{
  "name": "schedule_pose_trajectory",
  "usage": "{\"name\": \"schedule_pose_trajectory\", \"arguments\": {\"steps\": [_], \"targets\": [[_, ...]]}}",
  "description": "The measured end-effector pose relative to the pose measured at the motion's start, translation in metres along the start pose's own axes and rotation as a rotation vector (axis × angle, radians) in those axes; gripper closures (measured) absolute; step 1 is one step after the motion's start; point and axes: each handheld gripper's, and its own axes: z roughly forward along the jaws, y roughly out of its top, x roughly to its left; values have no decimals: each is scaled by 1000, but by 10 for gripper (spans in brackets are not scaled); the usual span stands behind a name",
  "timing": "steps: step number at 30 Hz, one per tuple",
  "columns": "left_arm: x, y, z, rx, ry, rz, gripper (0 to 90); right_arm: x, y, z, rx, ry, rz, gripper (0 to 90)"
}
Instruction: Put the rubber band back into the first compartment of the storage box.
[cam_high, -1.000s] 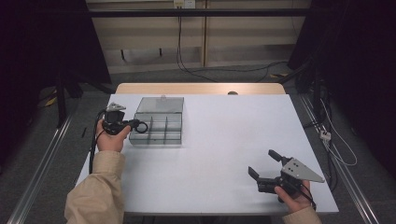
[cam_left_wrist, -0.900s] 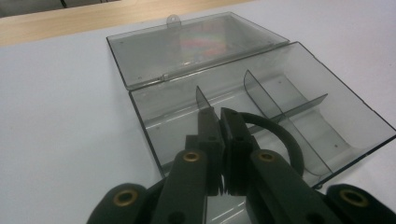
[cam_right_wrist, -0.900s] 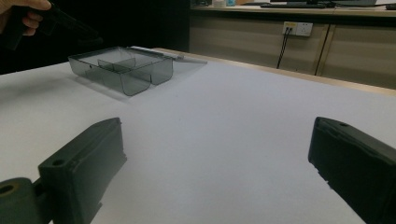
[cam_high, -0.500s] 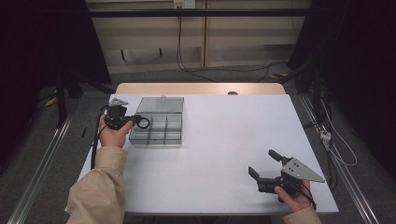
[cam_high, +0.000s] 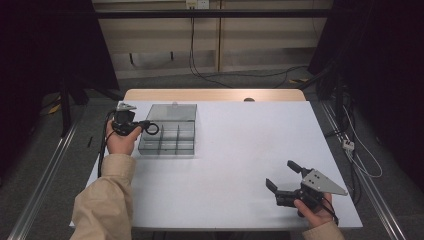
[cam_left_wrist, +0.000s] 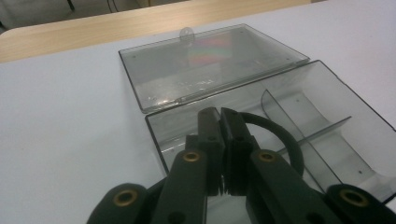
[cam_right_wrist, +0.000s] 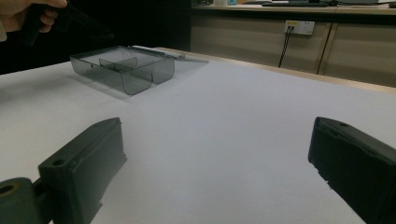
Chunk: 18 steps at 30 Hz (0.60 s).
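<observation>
The left gripper (cam_left_wrist: 223, 122) was pressed shut on a black ring (cam_left_wrist: 280, 140), holding it just above the near-left compartment of the clear compartment box (cam_high: 167, 135). In the left gripper view the ring curved off to one side of the closed jaws, over the box's interior, so the drop lay directly below the pinch and called for almost no travel. The left hand (cam_high: 120, 142) sat just beside the box's left wall and was by far the nearer hand.

The box stood near the left edge of the white table (cam_high: 235, 150), its long axis running across the table and its smoky lid (cam_left_wrist: 210, 60) folded flat behind it. Curved dividers split it into cells that looked empty. The right gripper (cam_high: 284, 181) rested well apart from the box, jaws spread wide and holding nothing.
</observation>
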Motion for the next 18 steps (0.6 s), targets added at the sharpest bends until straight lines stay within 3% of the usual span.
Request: {"name": "schedule_pose_trajectory", "arguments": {"steps": [18], "targets": [[4, -4, 18, 3, 23, -15, 880, -1, -1, 0, -1, 4, 8, 33]]}}
